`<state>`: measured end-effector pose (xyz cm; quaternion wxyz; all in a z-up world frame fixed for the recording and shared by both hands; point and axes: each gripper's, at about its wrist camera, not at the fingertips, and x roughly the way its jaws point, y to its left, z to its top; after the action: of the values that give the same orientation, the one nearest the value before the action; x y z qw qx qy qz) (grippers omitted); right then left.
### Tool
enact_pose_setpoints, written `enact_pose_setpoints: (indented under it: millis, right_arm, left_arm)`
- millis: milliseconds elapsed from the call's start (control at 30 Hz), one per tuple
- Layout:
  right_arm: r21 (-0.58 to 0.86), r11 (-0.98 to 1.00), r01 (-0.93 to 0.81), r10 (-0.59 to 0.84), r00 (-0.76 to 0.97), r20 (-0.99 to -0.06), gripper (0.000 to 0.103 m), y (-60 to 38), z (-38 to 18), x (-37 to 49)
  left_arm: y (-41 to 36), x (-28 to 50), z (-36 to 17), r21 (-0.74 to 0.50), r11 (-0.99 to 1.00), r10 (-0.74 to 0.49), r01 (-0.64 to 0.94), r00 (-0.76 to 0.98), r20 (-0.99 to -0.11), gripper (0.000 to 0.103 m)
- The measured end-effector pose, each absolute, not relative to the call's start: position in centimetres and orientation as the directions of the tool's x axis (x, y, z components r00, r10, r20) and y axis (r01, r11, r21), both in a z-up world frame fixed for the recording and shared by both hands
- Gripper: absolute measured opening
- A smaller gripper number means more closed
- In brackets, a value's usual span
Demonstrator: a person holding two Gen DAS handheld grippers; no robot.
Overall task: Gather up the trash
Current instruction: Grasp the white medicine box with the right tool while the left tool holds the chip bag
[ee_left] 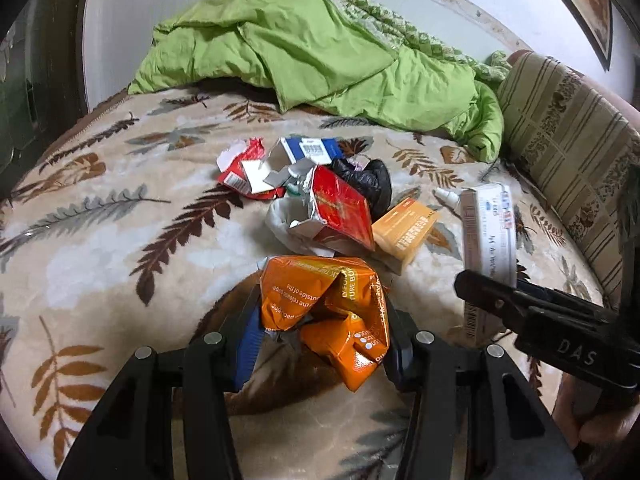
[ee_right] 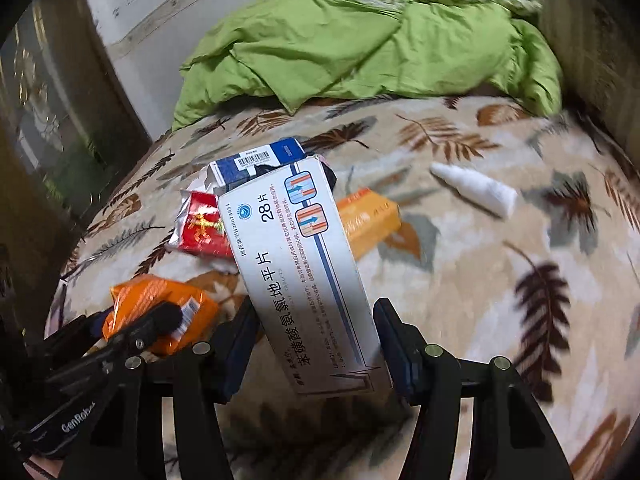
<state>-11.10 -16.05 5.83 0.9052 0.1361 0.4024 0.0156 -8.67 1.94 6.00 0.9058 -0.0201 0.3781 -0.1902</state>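
My left gripper (ee_left: 320, 320) is shut on a crumpled orange wrapper (ee_left: 332, 312), held above the bed; the wrapper also shows in the right wrist view (ee_right: 160, 304). My right gripper (ee_right: 316, 340) is shut on a long white medicine box (ee_right: 300, 272), also seen in the left wrist view (ee_left: 488, 236). A trash pile lies on the leaf-patterned blanket (ee_left: 100, 240): a red torn pack (ee_left: 340, 212), a blue-white box (ee_left: 308, 150), a crushed red-white carton (ee_left: 244, 172), a black bag (ee_left: 368, 180), an orange box (ee_left: 404, 232) and a small white bottle (ee_right: 476, 188).
A green quilt (ee_left: 320, 52) is bunched at the back of the bed. A striped sofa backrest (ee_left: 568, 136) runs along the right. A dark wooden frame (ee_right: 60, 120) stands on the left.
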Motion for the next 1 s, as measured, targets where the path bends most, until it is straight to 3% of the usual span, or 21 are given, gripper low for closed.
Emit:
enact_pose_setpoints:
  millis: [333,1000]
  right_arm:
    - [0.253,0.961,0.115,0.085,0.745,-0.661,0.062,-15.0,9.9,-16.8]
    - [0.319,0.918,0.237,0.011,0.787,-0.617,0.062,-19.4,10.1,-24.2]
  left_arm:
    - [2.5,-13.5,9.1,-0.164,0.920,-0.375,0.357,0.673,-0.638,0.049]
    - [-1.9,-20.4,13.6,-0.046,0.892,-0.388,0.451,0.707,-0.592,0.050]
